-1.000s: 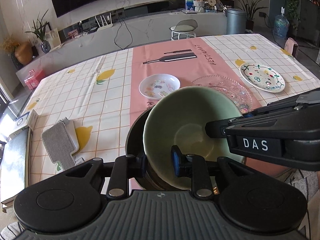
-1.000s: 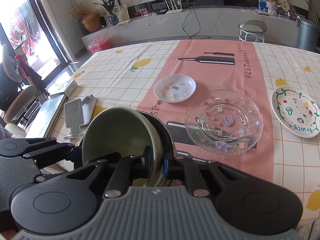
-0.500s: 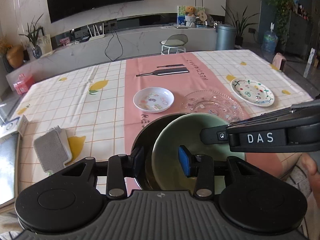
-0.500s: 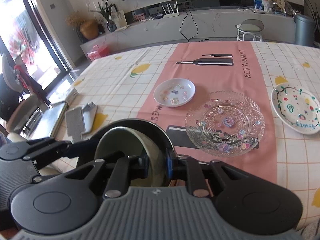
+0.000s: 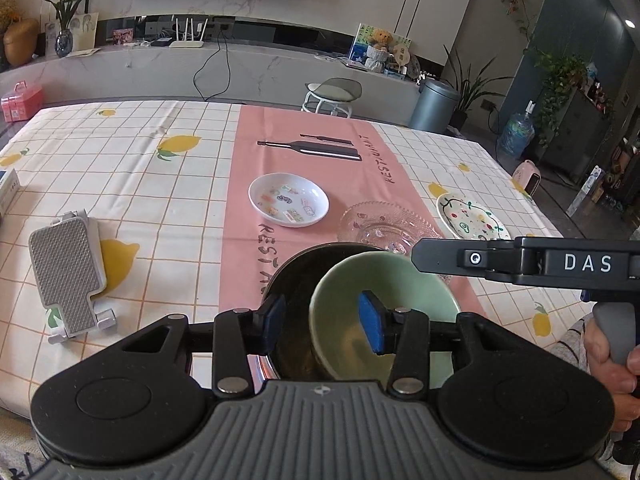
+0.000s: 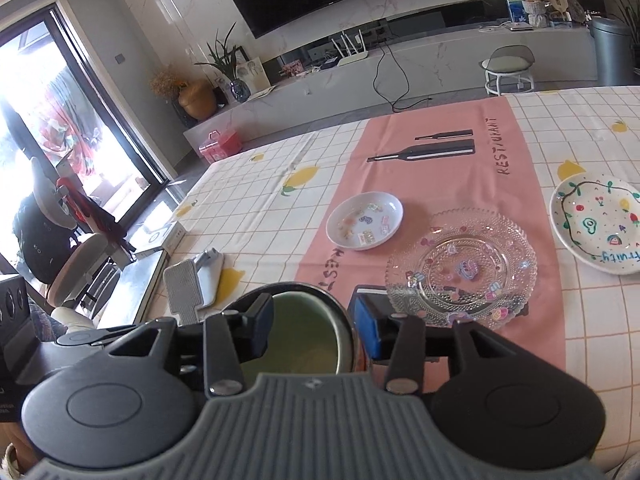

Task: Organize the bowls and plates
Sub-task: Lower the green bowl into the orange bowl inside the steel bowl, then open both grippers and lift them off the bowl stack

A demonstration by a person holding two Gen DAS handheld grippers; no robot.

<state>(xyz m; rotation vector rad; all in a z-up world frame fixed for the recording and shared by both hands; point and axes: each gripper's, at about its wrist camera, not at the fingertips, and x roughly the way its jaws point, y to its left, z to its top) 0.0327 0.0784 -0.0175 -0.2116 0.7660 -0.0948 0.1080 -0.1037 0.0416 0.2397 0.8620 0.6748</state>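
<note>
Green bowl (image 5: 384,312) sits inside the dark bowl (image 5: 296,280) at the table's (image 5: 160,208) near edge. Left gripper (image 5: 322,322) jaws, just opened, straddle the green bowl's rim without pressing it. Right gripper (image 6: 316,330) jaws, likewise just opened, straddle both bowls' rims, not gripping. Glass plate (image 6: 460,266) lies just beyond the dark bowl.
</note>
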